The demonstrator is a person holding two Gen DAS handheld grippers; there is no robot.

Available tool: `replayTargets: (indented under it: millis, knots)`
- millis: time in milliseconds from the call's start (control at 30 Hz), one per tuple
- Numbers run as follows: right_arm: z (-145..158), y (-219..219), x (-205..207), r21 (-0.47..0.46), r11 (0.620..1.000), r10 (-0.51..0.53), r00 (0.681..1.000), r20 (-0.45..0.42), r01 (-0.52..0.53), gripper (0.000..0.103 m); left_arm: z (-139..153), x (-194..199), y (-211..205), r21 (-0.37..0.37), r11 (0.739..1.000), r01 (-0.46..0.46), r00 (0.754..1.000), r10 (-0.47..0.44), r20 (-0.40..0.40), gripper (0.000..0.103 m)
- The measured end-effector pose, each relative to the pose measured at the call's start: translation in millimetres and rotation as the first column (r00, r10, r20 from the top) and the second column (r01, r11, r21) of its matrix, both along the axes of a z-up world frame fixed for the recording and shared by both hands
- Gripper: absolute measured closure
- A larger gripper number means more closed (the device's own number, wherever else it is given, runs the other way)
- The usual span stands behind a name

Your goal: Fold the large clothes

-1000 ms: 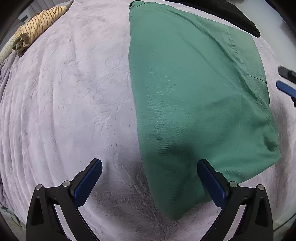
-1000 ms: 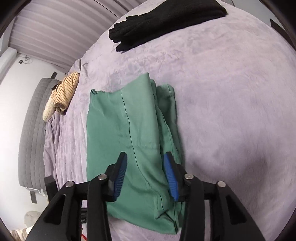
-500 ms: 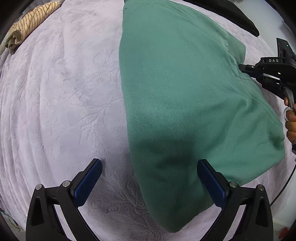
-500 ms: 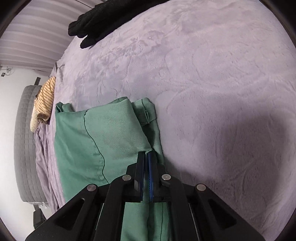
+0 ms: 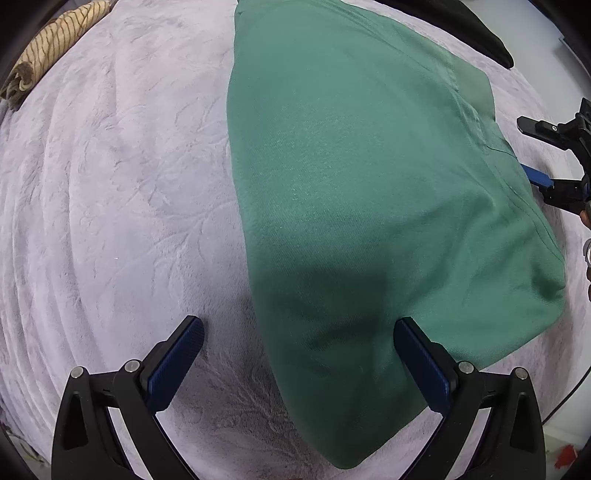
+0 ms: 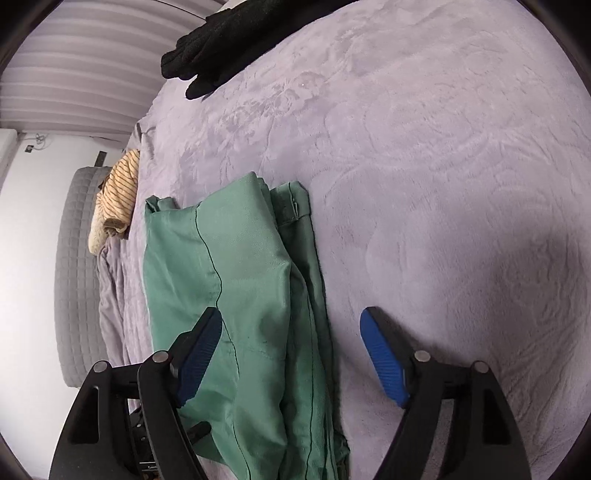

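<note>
Left wrist view: the bed cover [image 5: 110, 192], a pale lilac embossed plush, fills the frame and serves as the flat work surface for folding. The green garment [image 5: 354, 192] lies on it right of centre, already doubled into a long panel with its near end rounded over, which suggests a further fold is intended. A black garment [image 5: 476, 27] sits at the far right edge and a striped yellow garment [image 5: 51, 51] at the far left, both well apart from the green one, presumably so as not to interfere.

The left gripper [image 5: 297, 354] points straight down with its blue pads spread wide. The near left edge of the green garment lies between them, but neither pad presses on cloth; the position reads as staged for a pinch at that edge.

The right gripper [image 6: 291, 354] approaches the right long edge at a downward slant. Its jaws are opening. In the right wrist view the stacked hems and seam of the green garment [image 6: 236, 295] lie between the pads, with the left pad over the cloth and the right pad over bare bed cover [image 6: 443, 184]. No cloth is held. Straddling the edge this way would allow all layers to be taken together.
</note>
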State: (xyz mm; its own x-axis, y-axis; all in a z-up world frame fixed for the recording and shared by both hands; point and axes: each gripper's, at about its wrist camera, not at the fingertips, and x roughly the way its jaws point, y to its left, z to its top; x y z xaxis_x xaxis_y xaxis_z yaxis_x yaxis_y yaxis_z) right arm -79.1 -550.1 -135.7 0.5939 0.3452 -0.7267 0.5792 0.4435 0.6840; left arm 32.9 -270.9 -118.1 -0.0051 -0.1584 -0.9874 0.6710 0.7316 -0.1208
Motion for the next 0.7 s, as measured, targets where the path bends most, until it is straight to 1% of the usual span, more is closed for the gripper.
replayTargets:
  millis: [167, 233, 300, 333, 367, 400, 433, 467, 533, 567, 633, 667, 700]
  knots:
    - [-16, -2, 2, 0.064, 0.998, -0.008, 1.000, 0.009, 0.007, 0.022, -8, 3, -2, -0.002, 1.000, 0.005, 1.000, -0.005, -0.015, 0.000]
    - [-24, -3, 6, 0.087, 0.996, -0.011, 1.000, 0.009, 0.010, 0.022, -13, 2, -5, -0.006, 1.000, 0.006, 0.999, -0.006, -0.033, 0.000]
    - [-27, -2, 13, 0.091, 0.996, 0.002, 1.000, 0.020, -0.004, 0.022, -16, 10, -4, -0.017, 1.000, 0.014, 0.998, -0.015, -0.058, 0.000]
    - [-27, -2, 18, 0.089, 0.996, 0.015, 1.000, 0.027, -0.018, 0.022, -15, 17, -3, -0.045, 0.999, -0.004, 0.997, 0.000, -0.076, 0.000]
    - [-26, -1, 23, 0.086, 0.996, 0.031, 0.999, 0.036, -0.033, 0.022, -9, 23, -3, -0.088, 0.996, -0.029, 0.995, 0.021, -0.094, 0.000]
    - [-26, 0, 28, 0.083, 0.995, 0.048, 0.998, 0.046, -0.052, 0.022, -3, 32, -2, -0.144, 0.988, -0.054, 0.992, 0.037, -0.117, 0.000]
    - [-27, 1, 33, 0.082, 0.994, 0.063, 0.996, 0.058, -0.068, 0.022, 0, 39, -3, -0.182, 0.981, -0.069, 0.990, 0.045, -0.133, 0.000]
    - [-28, 1, 37, 0.087, 0.993, 0.074, 0.994, 0.075, -0.080, 0.022, 0, 46, -5, -0.198, 0.978, -0.070, 0.990, 0.044, -0.131, 0.000]
    - [-33, 0, 45, 0.113, 0.990, 0.074, 0.992, 0.105, -0.086, 0.022, -8, 54, -11, -0.184, 0.982, -0.045, 0.992, 0.022, -0.124, 0.000]
    - [-37, -1, 47, 0.132, 0.988, 0.069, 0.991, 0.117, -0.084, 0.022, -16, 56, -13, -0.177, 0.984, -0.034, 0.990, 0.009, -0.141, 0.000]
    - [-44, -4, 50, 0.164, 0.984, 0.044, 0.989, 0.140, -0.067, 0.022, -30, 55, -15, -0.189, 0.982, -0.027, 0.975, -0.015, -0.221, 0.000]
    - [-46, -6, 50, 0.179, 0.982, 0.035, 0.988, 0.152, -0.063, 0.022, -36, 55, -13, -0.198, 0.980, -0.028, 0.970, -0.021, -0.241, 0.000]
    - [-47, -6, 51, 0.189, 0.980, 0.032, 0.987, 0.159, -0.062, 0.022, -39, 55, -12, -0.210, 0.977, -0.024, 0.970, -0.028, -0.241, 0.000]
